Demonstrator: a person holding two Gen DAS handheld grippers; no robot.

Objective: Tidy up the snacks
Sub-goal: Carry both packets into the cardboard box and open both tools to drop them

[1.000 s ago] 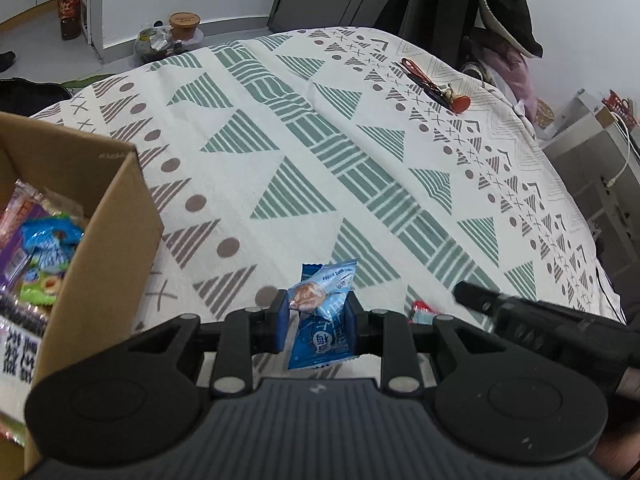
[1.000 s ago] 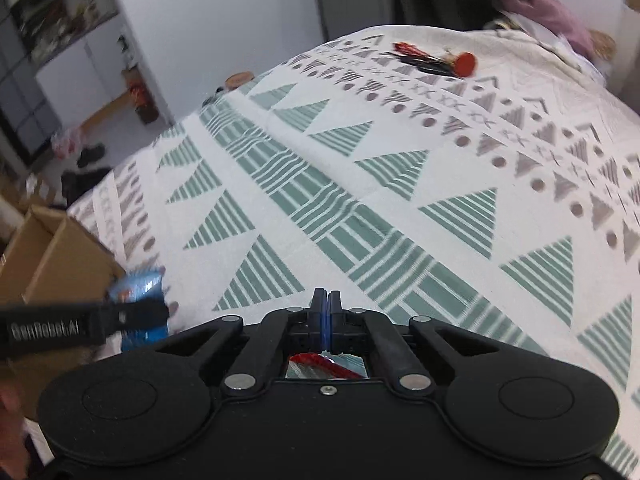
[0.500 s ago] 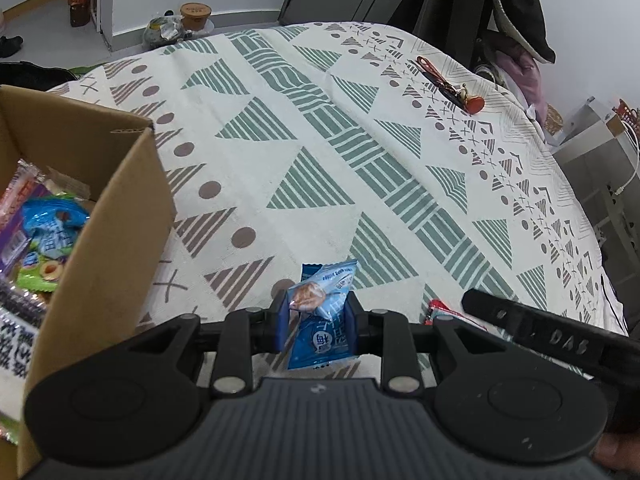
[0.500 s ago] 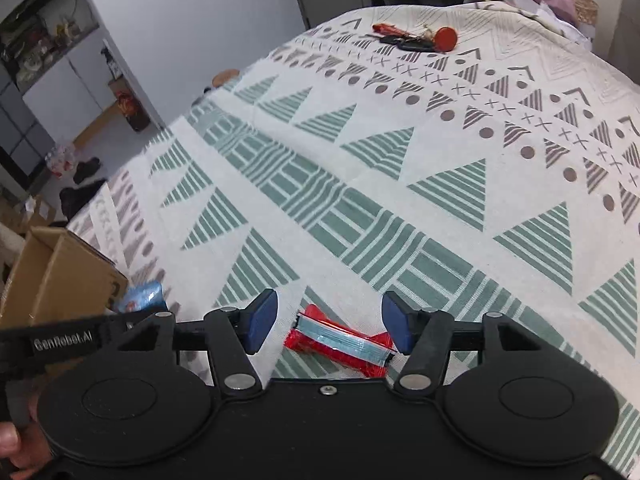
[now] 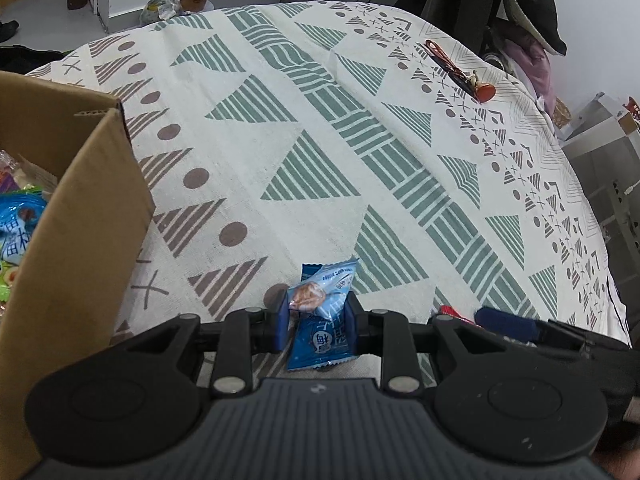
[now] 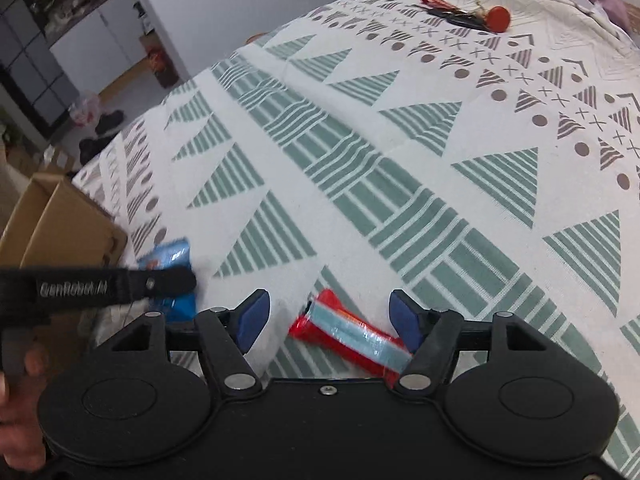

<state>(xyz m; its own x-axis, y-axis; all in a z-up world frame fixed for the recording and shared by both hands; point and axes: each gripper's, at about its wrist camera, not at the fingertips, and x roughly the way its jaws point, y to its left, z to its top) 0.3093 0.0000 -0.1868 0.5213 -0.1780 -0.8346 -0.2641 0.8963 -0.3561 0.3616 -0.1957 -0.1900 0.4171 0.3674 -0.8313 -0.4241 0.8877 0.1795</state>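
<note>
Lying on the patterned tablecloth (image 6: 360, 168) between the spread-apart fingers of the right gripper (image 6: 330, 316): red-and-teal snack bar (image 6: 348, 334), long axis running near-right to far-left. Pinched upright in the left gripper (image 5: 318, 314): blue snack packet (image 5: 324, 316), beside cardboard box (image 5: 72, 216).

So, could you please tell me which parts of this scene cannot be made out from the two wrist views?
- Cardboard box: left wrist view; the frame edge and its own wall hide most of the contents.
- Blue snack packet: its lower end sits behind the left gripper body; print too small to read.
- Red snack bar: right wrist view; one end hidden behind the open right gripper; motion blur.
- Red keychain: too small for detail.
</note>
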